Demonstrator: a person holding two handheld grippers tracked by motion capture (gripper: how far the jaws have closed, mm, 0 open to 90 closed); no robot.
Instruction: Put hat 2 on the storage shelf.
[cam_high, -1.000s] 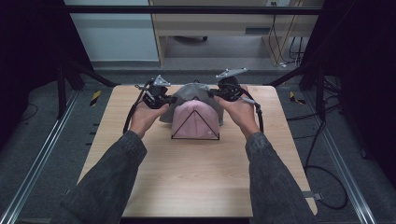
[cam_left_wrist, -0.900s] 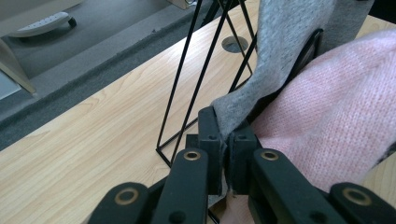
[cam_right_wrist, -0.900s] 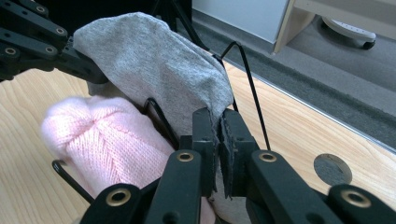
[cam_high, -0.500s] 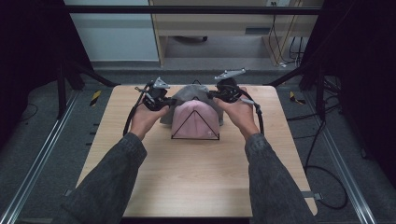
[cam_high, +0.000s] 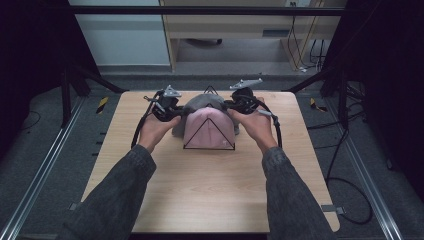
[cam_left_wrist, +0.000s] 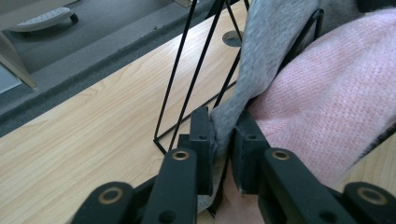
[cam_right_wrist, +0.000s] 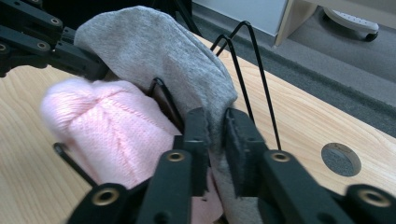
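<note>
The left gripper (cam_left_wrist: 223, 140) is closed on the edge of a grey hat (cam_left_wrist: 275, 51), a fold of the knit being pinched between its two black jaws. The right gripper (cam_right_wrist: 215, 135) is likewise clamped on the opposite edge of the same grey hat (cam_right_wrist: 173, 56), the fabric being squeezed between its jaws. In the high view the left gripper (cam_high: 167, 107) and the right gripper (cam_high: 240, 102) are seen at either side of the grey hat (cam_high: 202, 101), which is draped over the top of a black wire rack (cam_high: 209, 131). A pink hat (cam_high: 207, 127) is hung on the nearer part of the same rack, just in front of the grey one and touching it. The rack is stood on the far middle of a light wooden table (cam_high: 210, 190), and a round grey plug (cam_right_wrist: 341, 159) is set into the tabletop near the right gripper.
</note>
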